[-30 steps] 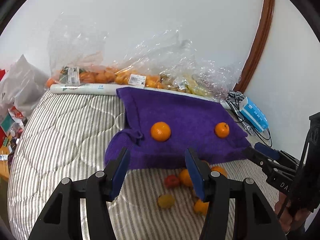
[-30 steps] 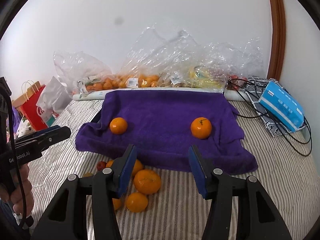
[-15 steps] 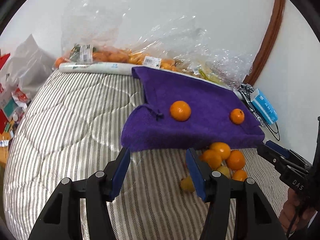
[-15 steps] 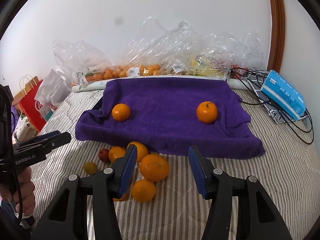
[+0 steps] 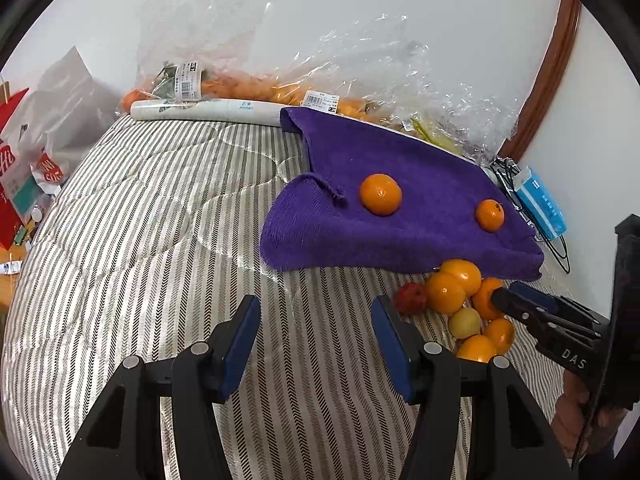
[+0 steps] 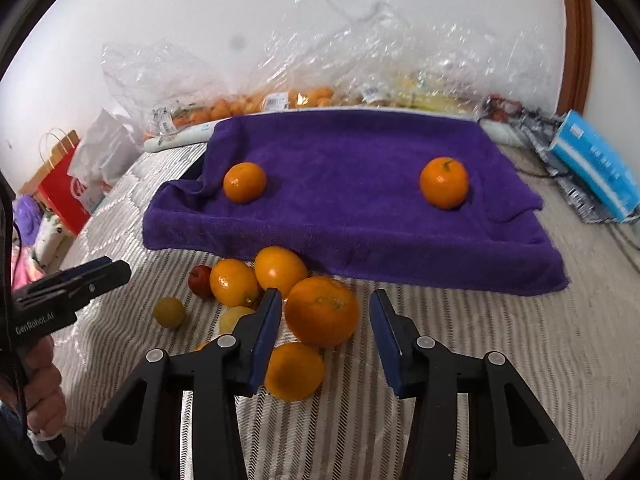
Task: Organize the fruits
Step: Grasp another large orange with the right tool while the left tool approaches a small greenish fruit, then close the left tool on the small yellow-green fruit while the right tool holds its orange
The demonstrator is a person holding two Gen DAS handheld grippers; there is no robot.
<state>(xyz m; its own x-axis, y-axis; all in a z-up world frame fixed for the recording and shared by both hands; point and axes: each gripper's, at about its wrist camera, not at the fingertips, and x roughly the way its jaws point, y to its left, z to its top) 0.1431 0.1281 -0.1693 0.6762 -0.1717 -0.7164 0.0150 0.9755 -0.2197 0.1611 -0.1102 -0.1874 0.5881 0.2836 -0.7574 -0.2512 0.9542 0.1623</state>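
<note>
A purple towel [image 6: 360, 184] lies on the striped bed with two oranges on it, one left [image 6: 244, 182] and one right [image 6: 444, 182]. In front of the towel is a pile of loose fruit: a large orange [image 6: 322, 311], several smaller oranges [image 6: 234, 282], a small red fruit [image 6: 201, 281] and yellow fruits [image 6: 169, 311]. My right gripper [image 6: 325, 330] is open, its jaws either side of the large orange. My left gripper [image 5: 316, 340] is open and empty over bare bedding, left of the pile [image 5: 452, 292]. The right gripper's fingers [image 5: 532, 304] reach into the pile.
Clear plastic bags of fruit [image 6: 280, 96] and a white roll [image 5: 208, 111] line the wall behind the towel. A blue box [image 6: 596, 166] and cables lie at the right. Shopping bags [image 6: 68, 184] stand beside the bed's left edge.
The right gripper has moved forward and down, so the large orange now sits between its jaws. The left gripper has swung left, away from the pile.
</note>
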